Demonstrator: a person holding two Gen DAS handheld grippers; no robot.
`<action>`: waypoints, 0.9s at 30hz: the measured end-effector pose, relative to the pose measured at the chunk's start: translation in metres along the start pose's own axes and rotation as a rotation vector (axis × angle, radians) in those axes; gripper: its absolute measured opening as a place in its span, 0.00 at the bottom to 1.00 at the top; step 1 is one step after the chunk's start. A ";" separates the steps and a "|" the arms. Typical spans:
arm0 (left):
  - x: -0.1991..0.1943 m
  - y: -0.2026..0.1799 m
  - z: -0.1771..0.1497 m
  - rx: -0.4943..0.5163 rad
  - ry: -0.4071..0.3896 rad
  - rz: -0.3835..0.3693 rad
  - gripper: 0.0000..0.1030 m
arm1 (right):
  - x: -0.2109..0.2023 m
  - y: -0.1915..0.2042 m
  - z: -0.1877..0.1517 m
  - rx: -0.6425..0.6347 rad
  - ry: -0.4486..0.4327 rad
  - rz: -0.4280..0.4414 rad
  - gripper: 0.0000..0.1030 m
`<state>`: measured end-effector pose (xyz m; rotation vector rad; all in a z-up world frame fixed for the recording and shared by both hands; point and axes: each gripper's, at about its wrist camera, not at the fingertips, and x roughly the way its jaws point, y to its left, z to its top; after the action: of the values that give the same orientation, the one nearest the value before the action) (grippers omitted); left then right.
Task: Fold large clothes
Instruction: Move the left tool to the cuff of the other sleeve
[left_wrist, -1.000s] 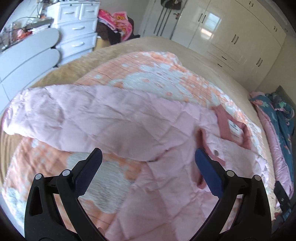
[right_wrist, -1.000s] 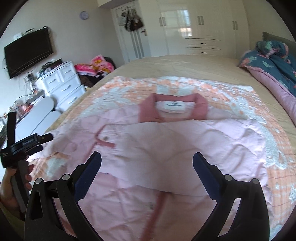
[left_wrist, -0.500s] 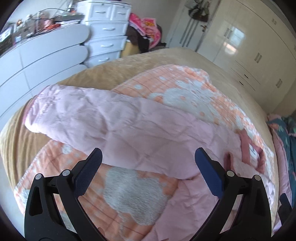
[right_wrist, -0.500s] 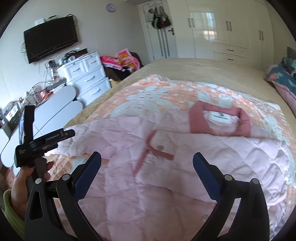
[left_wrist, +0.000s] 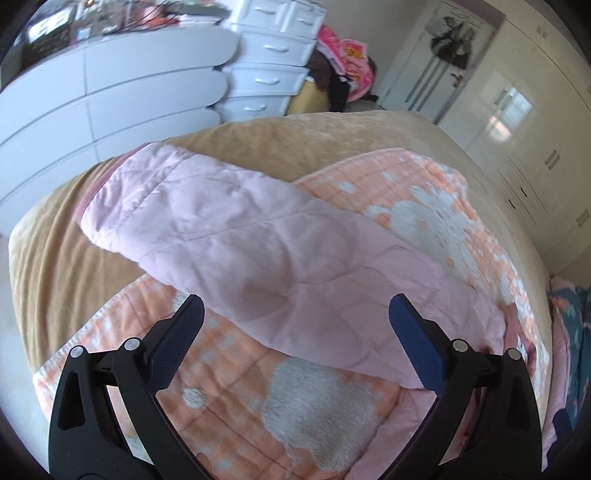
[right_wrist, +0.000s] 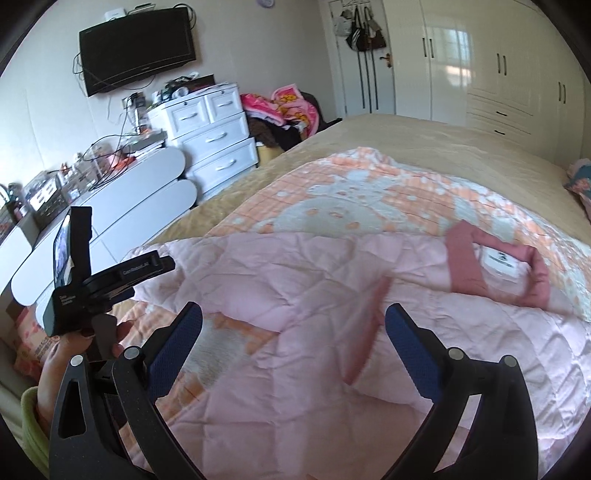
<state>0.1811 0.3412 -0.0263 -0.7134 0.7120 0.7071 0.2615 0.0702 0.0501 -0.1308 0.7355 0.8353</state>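
Both views have swung left toward the dresser (right_wrist: 214, 140) since a second ago. One pink jacket (right_wrist: 314, 295) lies spread across the bed (left_wrist: 280, 140); two hand-held grippers, left hand-held gripper (left_wrist: 295, 314) and right hand-held gripper (right_wrist: 293, 321), hover wide open, empty.

Left wrist view sits low and close over the bed (left_wrist: 229, 147), looking along its spread jaws across the pink quilted jacket (left_wrist: 258, 254) sleeve toward the white drawers (left_wrist: 269, 74). Right wrist view rides a little higher and further back, facing the wall television (right_wrist: 136, 44) and wardrobes (right_wrist: 498, 74), with the left gripper (right_wrist: 110, 280) at its left edge. Both views share the jacket, the orange blanket (right_wrist: 351, 199), the drawers.
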 end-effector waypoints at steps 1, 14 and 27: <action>0.002 0.004 0.001 -0.013 0.005 0.001 0.91 | 0.002 0.002 0.001 -0.001 0.002 0.004 0.96; 0.027 0.059 0.012 -0.191 0.071 0.044 0.91 | 0.042 0.037 0.005 -0.038 0.075 0.064 0.96; 0.061 0.106 0.023 -0.452 0.039 -0.076 0.91 | 0.040 0.019 -0.011 0.034 0.094 0.072 0.96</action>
<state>0.1417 0.4374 -0.0951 -1.1636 0.5601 0.7945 0.2601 0.1036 0.0200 -0.1144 0.8464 0.8892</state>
